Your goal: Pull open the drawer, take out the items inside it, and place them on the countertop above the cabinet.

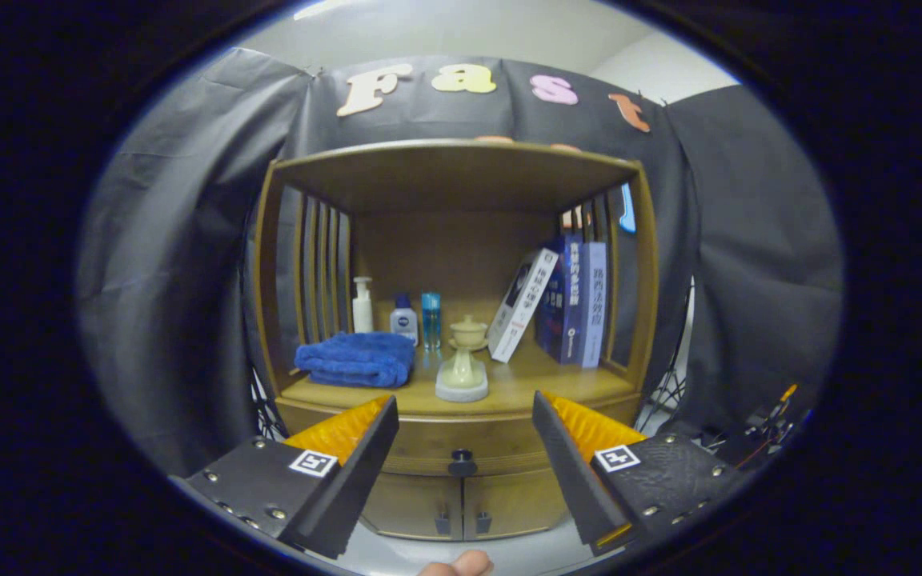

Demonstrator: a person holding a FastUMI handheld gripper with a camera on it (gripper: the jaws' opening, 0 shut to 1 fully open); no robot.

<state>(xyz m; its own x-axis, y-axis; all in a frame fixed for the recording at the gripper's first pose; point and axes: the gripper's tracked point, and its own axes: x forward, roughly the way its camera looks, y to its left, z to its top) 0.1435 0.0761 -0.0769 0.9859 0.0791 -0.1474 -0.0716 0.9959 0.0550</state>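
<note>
Gripper view: the hand-held gripper (465,448) has its fingers spread wide apart, holding nothing, with the closed drawer (461,444) and its dark knob (462,462) between and just beyond them. Above the drawer lies the surface (525,384), carrying a folded blue towel (357,359), a pale lidded cup (463,360), three bottles (401,316) and leaning books (561,300).

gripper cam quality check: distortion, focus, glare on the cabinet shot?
Gripper view: strong fisheye bowing on the cabinet posts and shelf top; centre sharp, drawer knob and books crisp; lighting soft and even, shelf interior slightly shaded, no harsh glare; the open gripper up close reads softer, fingers apart framing the knob.
</note>
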